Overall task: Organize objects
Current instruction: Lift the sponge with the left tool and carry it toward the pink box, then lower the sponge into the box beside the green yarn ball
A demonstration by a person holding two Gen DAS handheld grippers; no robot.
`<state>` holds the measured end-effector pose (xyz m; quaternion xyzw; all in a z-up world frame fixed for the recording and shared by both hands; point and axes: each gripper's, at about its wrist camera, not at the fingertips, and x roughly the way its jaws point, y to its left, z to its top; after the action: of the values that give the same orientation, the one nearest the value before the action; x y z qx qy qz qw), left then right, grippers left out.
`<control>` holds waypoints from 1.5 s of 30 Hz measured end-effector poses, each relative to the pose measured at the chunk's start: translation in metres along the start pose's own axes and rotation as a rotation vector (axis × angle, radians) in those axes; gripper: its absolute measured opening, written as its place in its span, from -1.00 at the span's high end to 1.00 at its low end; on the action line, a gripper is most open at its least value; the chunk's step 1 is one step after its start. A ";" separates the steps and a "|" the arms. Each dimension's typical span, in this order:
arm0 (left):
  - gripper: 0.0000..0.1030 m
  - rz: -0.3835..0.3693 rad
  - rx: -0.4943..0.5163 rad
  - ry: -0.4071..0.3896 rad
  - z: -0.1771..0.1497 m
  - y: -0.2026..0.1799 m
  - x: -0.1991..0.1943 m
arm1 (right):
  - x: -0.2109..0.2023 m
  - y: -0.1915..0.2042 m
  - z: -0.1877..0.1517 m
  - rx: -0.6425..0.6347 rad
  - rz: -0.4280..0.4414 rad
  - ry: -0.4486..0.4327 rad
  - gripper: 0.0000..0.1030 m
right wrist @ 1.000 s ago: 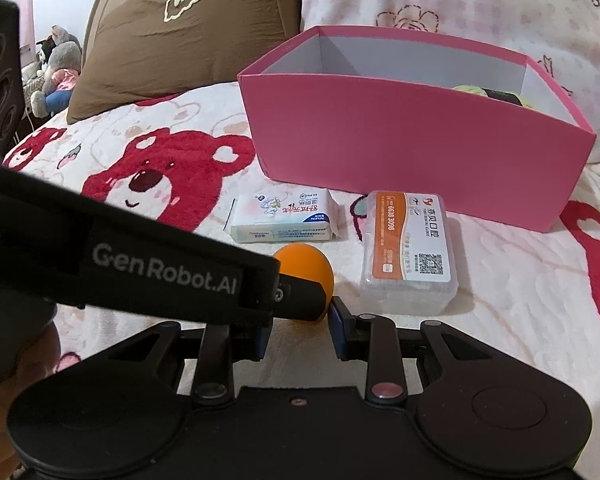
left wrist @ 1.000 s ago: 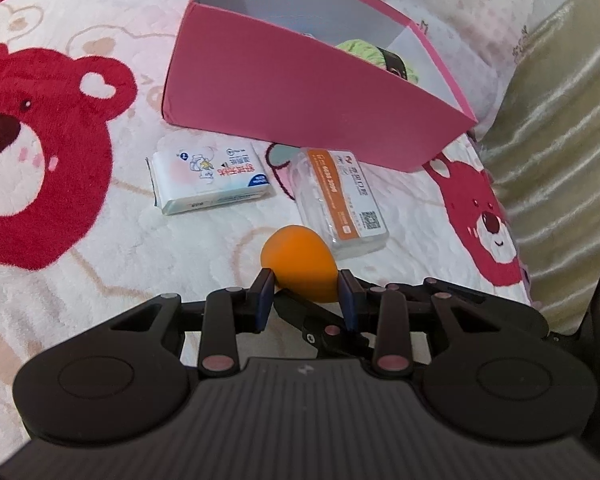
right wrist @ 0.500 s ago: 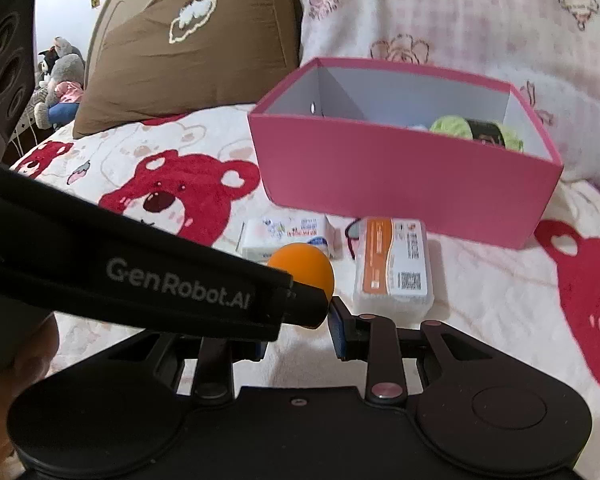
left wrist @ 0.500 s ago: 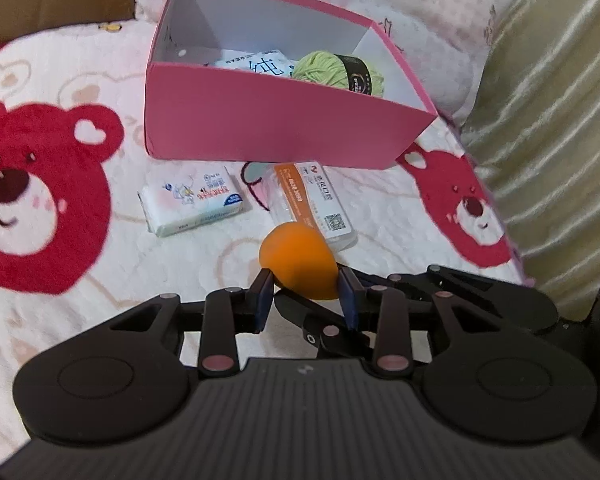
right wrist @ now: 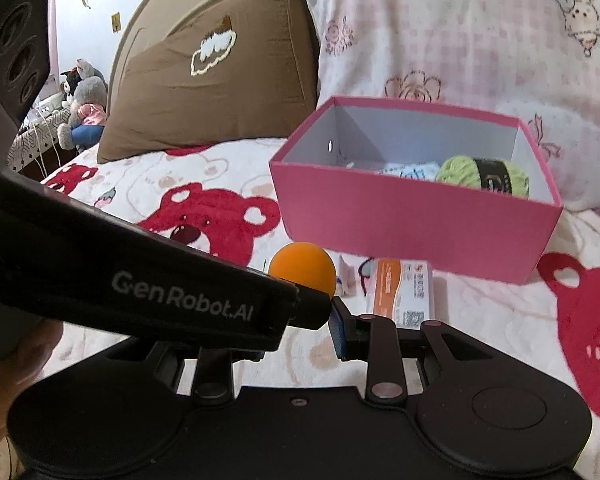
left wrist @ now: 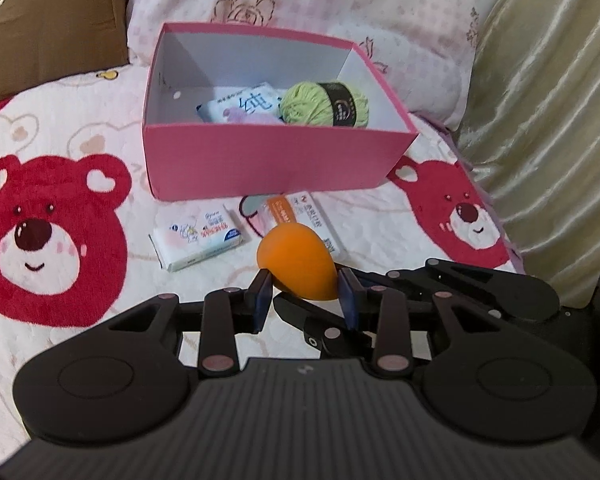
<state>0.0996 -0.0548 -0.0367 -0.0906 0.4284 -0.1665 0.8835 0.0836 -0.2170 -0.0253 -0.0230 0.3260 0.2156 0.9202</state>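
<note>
My left gripper (left wrist: 304, 300) is shut on an orange egg-shaped sponge (left wrist: 298, 263) and holds it above the bed, short of the pink box (left wrist: 268, 160). The sponge also shows in the right wrist view (right wrist: 302, 266), gripped by the left gripper body (right wrist: 180, 300). The box holds a green yarn ball (left wrist: 324, 105) and a white packet (left wrist: 244, 106). A white tissue pack (left wrist: 198, 242) and a clear case with an orange label (left wrist: 304, 216) lie on the blanket before the box. My right gripper (right wrist: 296, 330) is open and empty; its left finger is hidden.
The bear-print blanket (left wrist: 52, 232) covers the bed. A brown pillow (right wrist: 212, 80) and a pink pillow (right wrist: 440, 40) lean behind the box. A shiny beige curtain (left wrist: 548, 100) hangs at the right. Plush toys (right wrist: 82, 108) sit far left.
My left gripper has lifted the orange sponge off the blanket and risen, so the inside of the box now shows. My right gripper has risen too, still open.
</note>
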 end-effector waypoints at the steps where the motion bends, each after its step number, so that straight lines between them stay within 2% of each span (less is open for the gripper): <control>1: 0.36 -0.002 -0.001 -0.003 0.001 -0.001 -0.002 | -0.002 -0.001 0.002 -0.003 0.001 -0.004 0.33; 13: 0.35 -0.030 0.018 -0.001 0.024 -0.008 -0.014 | -0.015 -0.006 0.021 -0.074 0.003 -0.026 0.32; 19: 0.35 -0.039 0.034 -0.018 0.039 -0.014 -0.013 | -0.016 -0.015 0.033 -0.066 0.013 -0.034 0.32; 33: 0.33 -0.057 0.101 -0.075 0.104 -0.039 -0.009 | -0.022 -0.050 0.082 -0.107 -0.044 -0.104 0.33; 41: 0.33 -0.026 0.122 -0.070 0.147 -0.046 -0.007 | -0.015 -0.088 0.117 -0.035 0.069 -0.121 0.32; 45: 0.33 -0.043 0.115 -0.065 0.167 -0.046 0.005 | -0.009 -0.102 0.132 -0.023 0.076 -0.111 0.32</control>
<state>0.2243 -0.0969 0.0764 -0.0541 0.3872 -0.2070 0.8968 0.1970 -0.2885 0.0736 -0.0093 0.2727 0.2553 0.9276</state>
